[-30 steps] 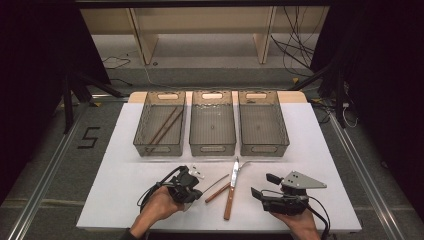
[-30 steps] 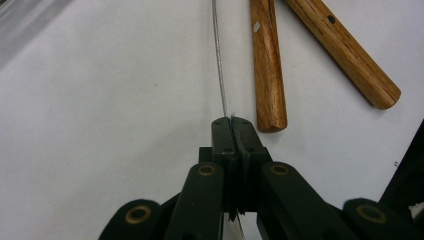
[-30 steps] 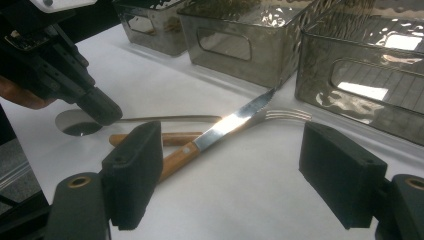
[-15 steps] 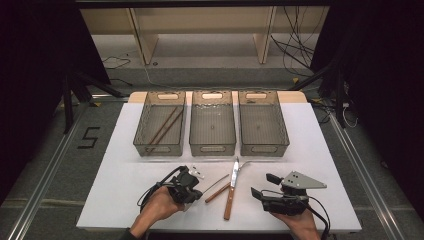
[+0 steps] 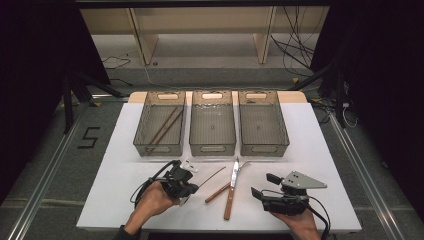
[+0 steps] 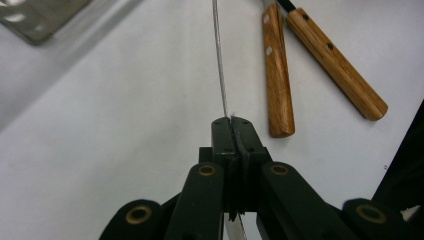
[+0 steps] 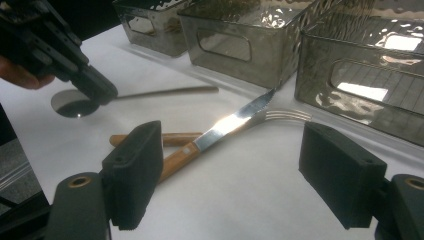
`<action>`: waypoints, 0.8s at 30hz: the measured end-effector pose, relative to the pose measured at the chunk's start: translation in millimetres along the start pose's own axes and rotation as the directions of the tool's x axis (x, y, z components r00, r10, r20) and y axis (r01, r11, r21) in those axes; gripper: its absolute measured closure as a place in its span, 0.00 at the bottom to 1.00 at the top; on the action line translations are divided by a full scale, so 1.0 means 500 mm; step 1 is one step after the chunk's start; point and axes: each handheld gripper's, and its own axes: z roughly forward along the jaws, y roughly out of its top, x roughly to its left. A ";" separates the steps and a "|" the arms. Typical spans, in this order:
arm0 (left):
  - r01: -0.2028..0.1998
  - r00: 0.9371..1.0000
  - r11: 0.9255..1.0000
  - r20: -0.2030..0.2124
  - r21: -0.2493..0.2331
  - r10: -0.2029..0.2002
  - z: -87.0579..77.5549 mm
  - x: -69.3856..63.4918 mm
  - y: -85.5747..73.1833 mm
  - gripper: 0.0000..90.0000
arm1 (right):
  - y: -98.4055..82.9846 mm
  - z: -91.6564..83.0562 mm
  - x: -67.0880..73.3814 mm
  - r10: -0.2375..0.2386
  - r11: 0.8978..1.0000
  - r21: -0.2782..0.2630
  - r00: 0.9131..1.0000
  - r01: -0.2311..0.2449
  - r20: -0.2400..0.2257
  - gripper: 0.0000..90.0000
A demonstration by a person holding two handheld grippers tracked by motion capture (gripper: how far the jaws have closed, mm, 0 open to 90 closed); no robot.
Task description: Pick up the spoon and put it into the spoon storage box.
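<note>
White covering spreads over the table (image 5: 125, 200), with three clear bins in a row at the far side; the left bin (image 5: 160, 122) holds a pair of chopsticks lying lengthwise. Nearer the person, the left gripper (image 6: 232, 125) has its jaws pinched tight on a spoon (image 5: 210, 177) (seen edge-on in the left gripper view, a thin bright line). In the right gripper view the spoon's bowl sits right at the black jaw tips, just above the table, and its handle runs level away from them toward the bins, up and to the right in the high view. Just beside the handle's far end lie a wooden-handled knife (image 5: 231, 192), blade pointing at the bins and handle toward the person, and a wooden-handled fork (image 5: 218, 192) crossing under it, tines by the right bin (image 5: 263, 125). The right gripper (image 5: 265, 186) rests low at the near right, jaws spread wide with nothing between them, aimed left at the knife.
</note>
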 end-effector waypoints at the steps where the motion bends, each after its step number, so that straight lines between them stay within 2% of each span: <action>1: -0.004 1.000 1.000 0.000 -0.003 0.004 -0.007 0.005 0.002 0.99 | 0.000 0.000 0.000 0.000 1.000 0.000 1.000 0.000 0.000 0.29; 6: 0.016 1.000 0.999 0.002 -0.049 -0.016 -0.036 0.027 0.014 0.99 | 0.000 -0.001 -0.001 0.005 1.000 -0.004 1.000 -0.005 0.001 0.29; 13: 0.040 0.999 0.994 0.007 -0.104 -0.039 -0.058 0.056 0.039 0.99 | 0.001 -0.003 -0.002 0.008 1.000 -0.008 1.000 -0.008 0.002 0.29; 19: 0.043 0.999 0.990 0.007 -0.133 -0.042 -0.074 0.082 0.078 0.99 | 0.001 -0.004 -0.003 0.010 1.000 -0.010 1.000 -0.010 0.002 0.29; 24: 0.059 0.998 0.984 0.005 -0.166 -0.059 -0.089 0.108 0.115 0.99 | 0.000 -0.005 -0.003 0.014 1.000 -0.011 1.000 -0.014 0.004 0.29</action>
